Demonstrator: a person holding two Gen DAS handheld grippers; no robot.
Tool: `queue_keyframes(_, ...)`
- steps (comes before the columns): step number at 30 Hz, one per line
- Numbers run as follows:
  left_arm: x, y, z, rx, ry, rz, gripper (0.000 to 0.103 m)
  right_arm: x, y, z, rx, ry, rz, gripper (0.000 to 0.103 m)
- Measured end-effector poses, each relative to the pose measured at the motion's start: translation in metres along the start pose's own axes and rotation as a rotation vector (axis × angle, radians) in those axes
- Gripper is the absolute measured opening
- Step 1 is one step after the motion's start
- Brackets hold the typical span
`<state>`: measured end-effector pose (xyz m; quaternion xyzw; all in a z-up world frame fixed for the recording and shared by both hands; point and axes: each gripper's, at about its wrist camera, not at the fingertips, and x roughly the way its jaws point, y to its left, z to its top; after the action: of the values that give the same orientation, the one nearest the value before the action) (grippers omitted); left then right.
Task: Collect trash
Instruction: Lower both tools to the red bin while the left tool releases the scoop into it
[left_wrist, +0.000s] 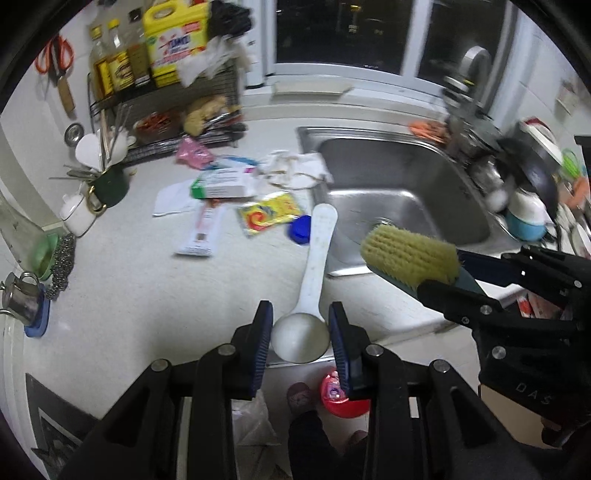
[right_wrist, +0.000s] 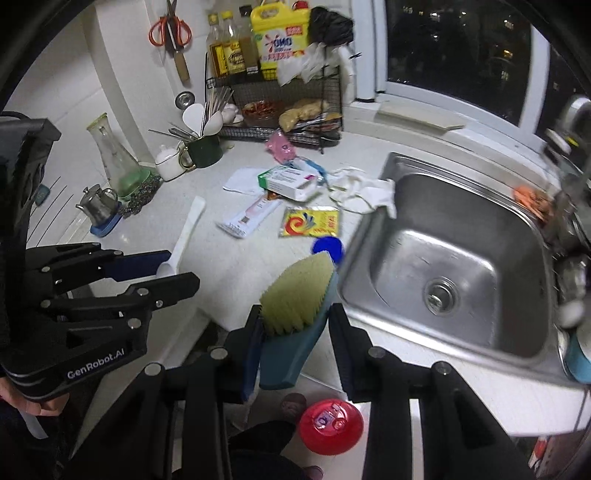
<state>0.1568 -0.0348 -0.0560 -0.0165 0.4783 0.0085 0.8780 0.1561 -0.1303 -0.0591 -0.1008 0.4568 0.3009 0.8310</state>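
My left gripper (left_wrist: 301, 309) is shut on the bowl of a long white spoon (left_wrist: 318, 247), whose handle points away over the counter edge. My right gripper (right_wrist: 294, 310) is shut on a teal scrubbing brush (right_wrist: 299, 291) with yellow bristles, held above the counter's front edge beside the sink. The left wrist view shows that brush (left_wrist: 406, 254) and the right gripper (left_wrist: 441, 271) at the right. The right wrist view shows the left gripper (right_wrist: 177, 267) with the spoon (right_wrist: 188, 225) at the left. Litter lies on the counter: a yellow packet (right_wrist: 310, 221), a blue cap (right_wrist: 327, 246), a white tube (right_wrist: 251, 216), a medicine box (right_wrist: 290, 181), a pink wrapper (right_wrist: 280, 146).
A steel sink (right_wrist: 461, 266) sits right of the litter, with a crumpled white cloth (right_wrist: 364, 192) over its left rim. A wire rack of bottles (right_wrist: 273, 92), a cutlery mug (right_wrist: 203, 153) and a glass carafe (right_wrist: 114, 158) line the back. A red round lid (right_wrist: 330, 426) shows on the floor below.
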Motion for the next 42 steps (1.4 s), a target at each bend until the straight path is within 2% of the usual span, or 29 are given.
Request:
queue_keyframes(10,-0.028,-0.074,-0.061,0.043,0.024,-0.032,0.029,-0.055,-0.016,-0.071,0.041,-0.013,-0.042,0.033)
queue_keyframes(17,-0.013,-0.103,-0.091,0.068,0.1,-0.071,0.029,-0.059,-0.024,-0.116,0.089,0.022,-0.048,0.033)
queue_keyframes(21,0.019,-0.113,-0.109,0.082,0.175,-0.094,0.029,-0.048,-0.034,-0.139,0.148,0.066,-0.05,0.033)
queue_keyframes(27,0.085,-0.121,-0.14,0.106,0.275,-0.133,0.029,-0.001,-0.051,-0.175,0.204,0.153,-0.069,0.033)
queue_keyframes(31,0.141,-0.124,-0.162,0.128,0.314,-0.126,0.029,0.039,-0.064,-0.196,0.225,0.186,-0.082,0.033)
queue_keyframes(37,0.243,-0.131,-0.2,0.149,0.349,-0.172,0.029,0.114,-0.087,-0.232,0.234,0.215,-0.125,0.033)
queue_keyframes(42,0.313,-0.144,-0.228,0.153,0.397,-0.2,0.029,0.168,-0.109,-0.268,0.272,0.241,-0.142,0.033)
